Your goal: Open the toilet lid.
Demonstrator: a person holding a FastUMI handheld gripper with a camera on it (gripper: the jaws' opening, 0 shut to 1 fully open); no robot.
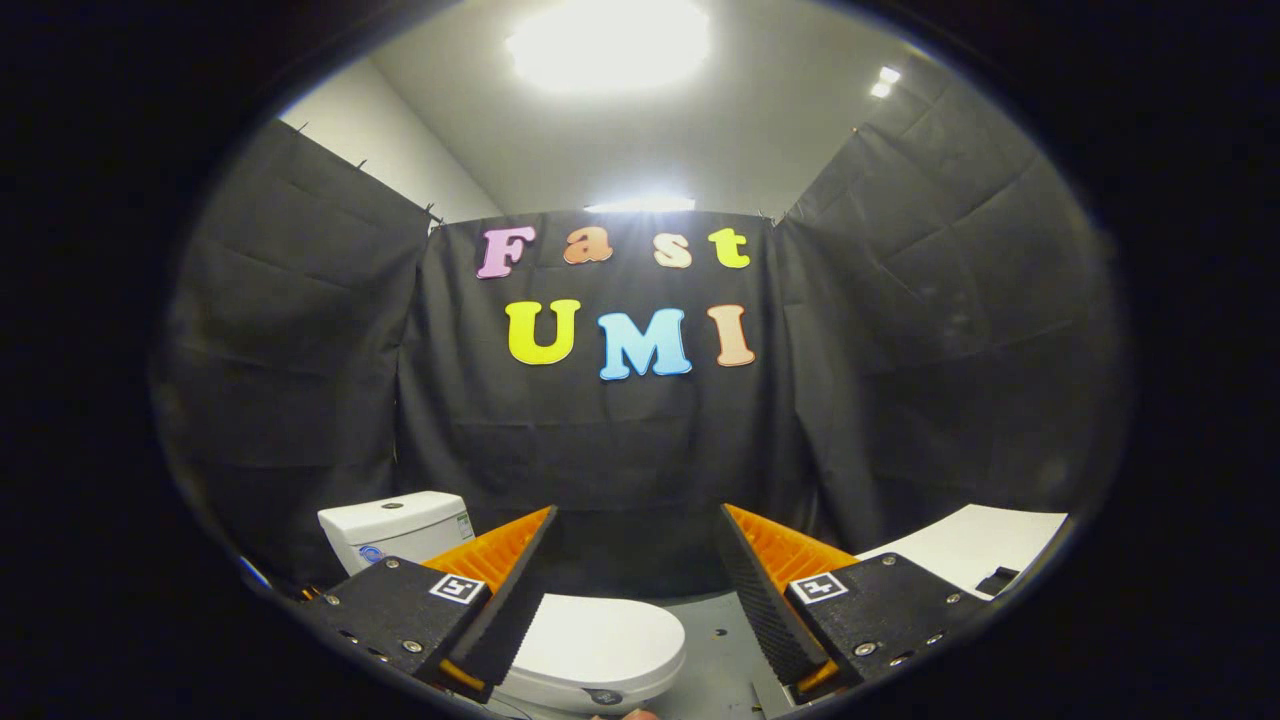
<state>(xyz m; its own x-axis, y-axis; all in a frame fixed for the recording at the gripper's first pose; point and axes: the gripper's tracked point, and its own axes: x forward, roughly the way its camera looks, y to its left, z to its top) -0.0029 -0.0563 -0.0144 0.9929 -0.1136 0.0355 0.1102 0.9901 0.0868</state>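
Toilet lid (598, 632), one of it, lies flat and closed over the bowl, a smooth, glossy white oval with a rounded front edge; it sits low between the two fingers and partly under the left one, with most of its visible surface nearer that left finger. Under the lid's rim a paler band of the seat or bowl shows, bearing a small dark round mark at the front. One cistern (396, 528) stands behind the lid, beyond the left finger: a boxy white ceramic tank with softened corners, a flat top carrying a small round flush button, and a sticker on its front face. The gripper (634, 590) is spread wide, its two fingers well apart and pressing on nothing, with bare space between them. Each finger is a wedge-shaped plate whose inner face is finely ribbed, mounted on a flat block studded with several shiny screw heads and marked with one square black-and-white tag, so two tags in all. Grey floor (712, 650) shows between the fingers, beside the lid, smooth and matte with a few tiny dark specks. Beyond the right finger lies one flat white panel (975, 545) with a small dark object at its edge. Black cloth (300, 340) with soft creases hangs in three walls around the booth, under a pale ceiling with bright lights.
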